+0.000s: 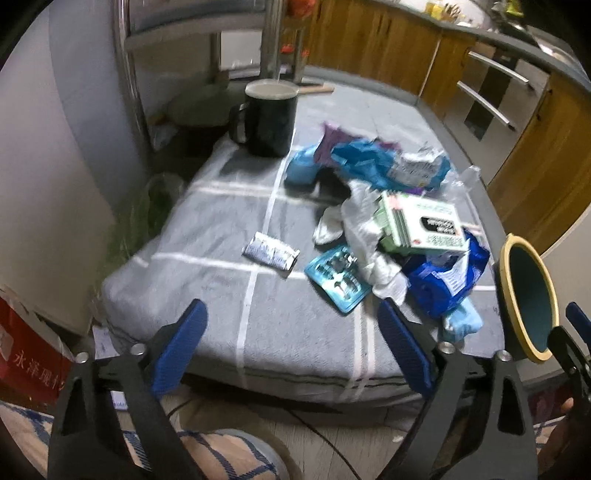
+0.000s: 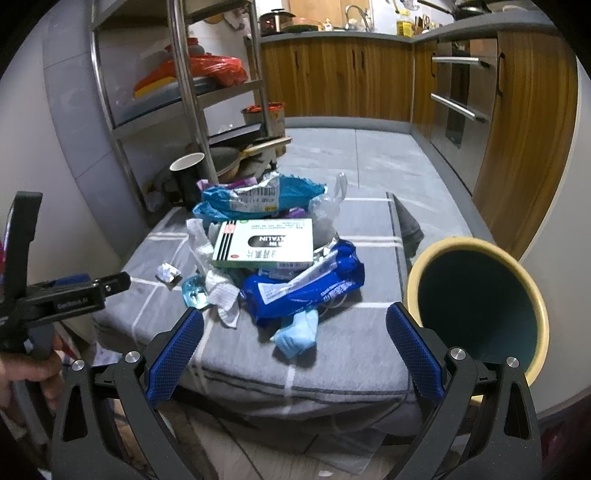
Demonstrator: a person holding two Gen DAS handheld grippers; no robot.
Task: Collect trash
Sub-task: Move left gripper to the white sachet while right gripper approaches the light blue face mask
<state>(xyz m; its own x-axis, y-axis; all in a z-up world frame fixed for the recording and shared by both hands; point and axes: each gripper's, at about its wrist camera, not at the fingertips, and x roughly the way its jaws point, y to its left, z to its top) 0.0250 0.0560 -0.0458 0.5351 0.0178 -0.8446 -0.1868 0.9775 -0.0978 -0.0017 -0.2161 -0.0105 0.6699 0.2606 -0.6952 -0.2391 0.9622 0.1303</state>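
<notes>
The fingers (image 1: pixel 404 350) of the left gripper (image 1: pixel 295 347) are spread wide with nothing between them.
The right gripper (image 2: pixel 295 354) has its fingers wide apart too, with a yellow-rimmed bin (image 2: pixel 476 302) just beside it. The trash pile (image 2: pixel 273 254) lies on a grey cloth (image 2: pixel 332 369), near a dark mug (image 1: pixel 267 118).

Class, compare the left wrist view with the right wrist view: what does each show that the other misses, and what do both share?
Left wrist only: a red box with white characters at the lower left and a patterned slipper on the floor.
Right wrist only: an orange plastic bag on the steel shelf and the kitchen tap.
Both: the grey checked cloth, the green-and-white medicine box, the dark blue wrapper, the black mug and the yellow-rimmed teal bin.
</notes>
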